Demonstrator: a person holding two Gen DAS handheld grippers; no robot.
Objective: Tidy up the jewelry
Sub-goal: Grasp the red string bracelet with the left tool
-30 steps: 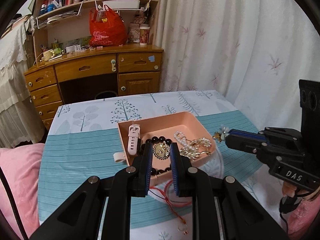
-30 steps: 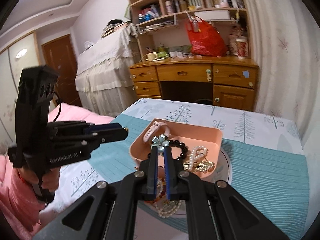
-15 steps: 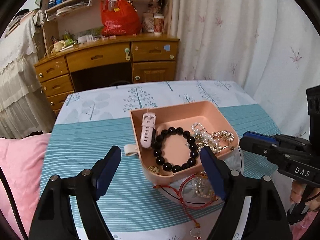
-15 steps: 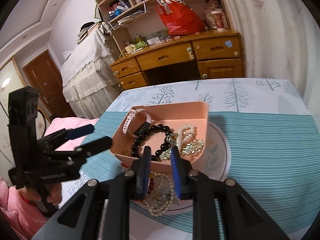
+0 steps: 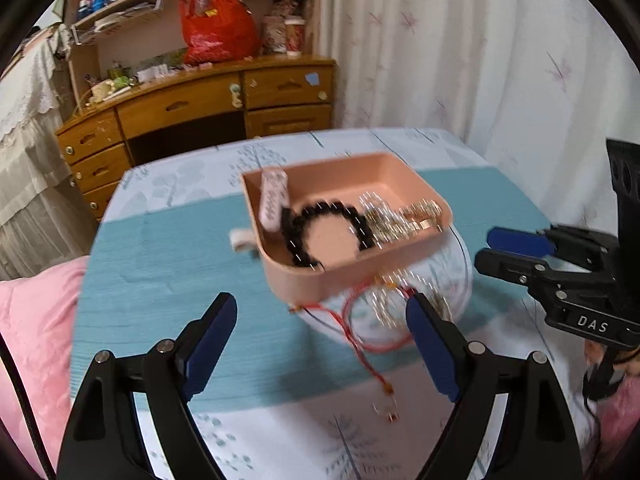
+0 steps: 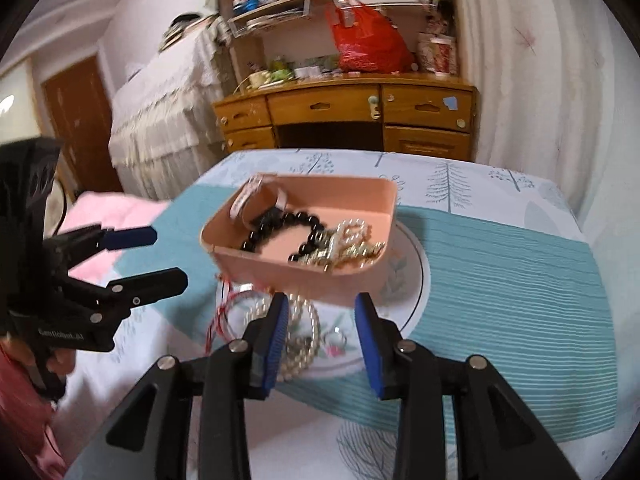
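Left claw has just been opening, jaws spread wide and empty; right claw (narrower gap) likewise opening, nothing gripped

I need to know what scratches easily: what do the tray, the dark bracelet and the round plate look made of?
Pink tray: apparently matte plastic, with smooth rounded corners. Black bead bracelet: glossy beads with bright glints, maybe polished stone or glass; blur leaves it open. Plate: likely glazed ceramic, white with a printed pattern and a sheen.

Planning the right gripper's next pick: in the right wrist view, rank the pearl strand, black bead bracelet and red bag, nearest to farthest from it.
1. Pearl strand, on the plate, at the right gripper.
2. Black bead bracelet, in the pink tray behind.
3. Red bag, on the far desk.
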